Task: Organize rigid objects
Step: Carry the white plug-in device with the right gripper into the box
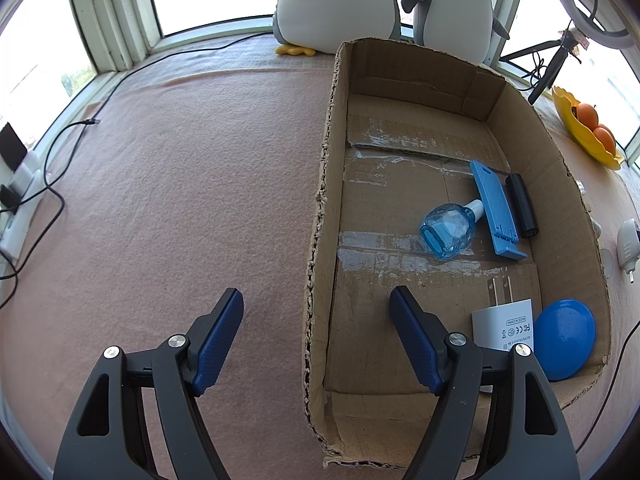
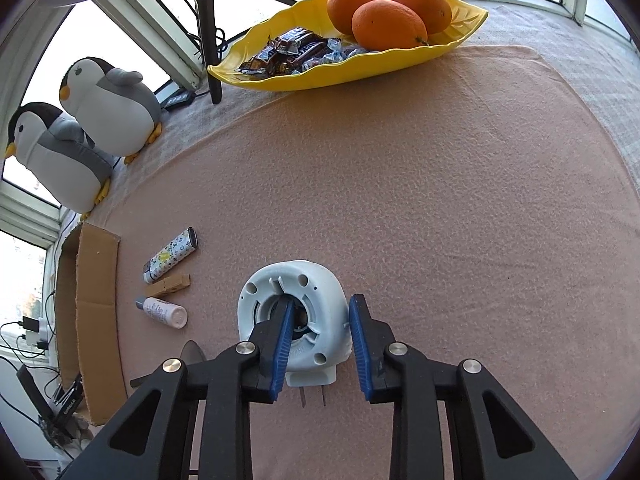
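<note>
A cardboard box [image 1: 320,240] lies on the pink cloth. In it are a clear blue bottle [image 1: 446,230], a blue flat stand [image 1: 496,210], a black cylinder [image 1: 522,210], a white charger [image 1: 506,322] and a blue disc [image 1: 564,338]. My left gripper [image 1: 316,320] is open and empty, straddling the box's left wall. My right gripper [image 2: 320,344] is open around a pale plug-in device [image 2: 294,312]; its left finger sits in the device's round hollow, its right finger outside the rim. A patterned lighter [image 2: 172,254], a wooden clip [image 2: 168,285] and a small white bottle [image 2: 164,312] lie left of it.
Two plush penguins [image 1: 380,0] stand behind the box. A yellow dish [image 2: 360,60] with oranges and candy sits at the far edge, beside a tripod [image 2: 206,32]. Cables [image 1: 60,160] and a power strip [image 1: 20,216] lie at the left. The box also shows in the right wrist view [image 2: 96,320].
</note>
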Tool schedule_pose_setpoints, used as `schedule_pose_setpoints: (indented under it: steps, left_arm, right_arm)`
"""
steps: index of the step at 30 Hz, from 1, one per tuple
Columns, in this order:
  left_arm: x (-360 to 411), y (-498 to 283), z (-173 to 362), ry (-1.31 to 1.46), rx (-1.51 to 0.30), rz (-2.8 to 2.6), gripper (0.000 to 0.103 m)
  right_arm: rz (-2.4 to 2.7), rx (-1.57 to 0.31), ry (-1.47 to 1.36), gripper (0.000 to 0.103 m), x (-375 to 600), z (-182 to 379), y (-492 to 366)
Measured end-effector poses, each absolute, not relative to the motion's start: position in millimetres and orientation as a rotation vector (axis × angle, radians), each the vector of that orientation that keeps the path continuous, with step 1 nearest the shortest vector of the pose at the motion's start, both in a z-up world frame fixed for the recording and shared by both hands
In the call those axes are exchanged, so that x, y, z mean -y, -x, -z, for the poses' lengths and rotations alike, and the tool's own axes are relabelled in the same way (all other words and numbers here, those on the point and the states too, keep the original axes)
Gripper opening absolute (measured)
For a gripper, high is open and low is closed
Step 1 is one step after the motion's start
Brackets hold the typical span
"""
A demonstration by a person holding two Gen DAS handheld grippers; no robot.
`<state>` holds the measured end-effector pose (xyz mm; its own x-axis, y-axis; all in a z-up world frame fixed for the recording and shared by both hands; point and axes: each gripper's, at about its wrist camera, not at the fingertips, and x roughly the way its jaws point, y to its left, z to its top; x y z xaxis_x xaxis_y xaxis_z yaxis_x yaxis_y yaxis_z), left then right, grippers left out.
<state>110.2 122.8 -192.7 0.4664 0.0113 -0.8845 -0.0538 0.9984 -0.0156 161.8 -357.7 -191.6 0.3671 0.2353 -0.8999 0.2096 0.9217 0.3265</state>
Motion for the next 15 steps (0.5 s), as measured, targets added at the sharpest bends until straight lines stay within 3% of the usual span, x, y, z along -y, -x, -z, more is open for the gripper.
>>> schedule_pose_setpoints:
  steps: [15]
  left_arm:
    - [-123, -110, 193, 0.043, -1.085, -0.040, 0.077]
  right_arm:
    - [-0.048, -1.142, -0.457, 0.019, 344, 178, -153]
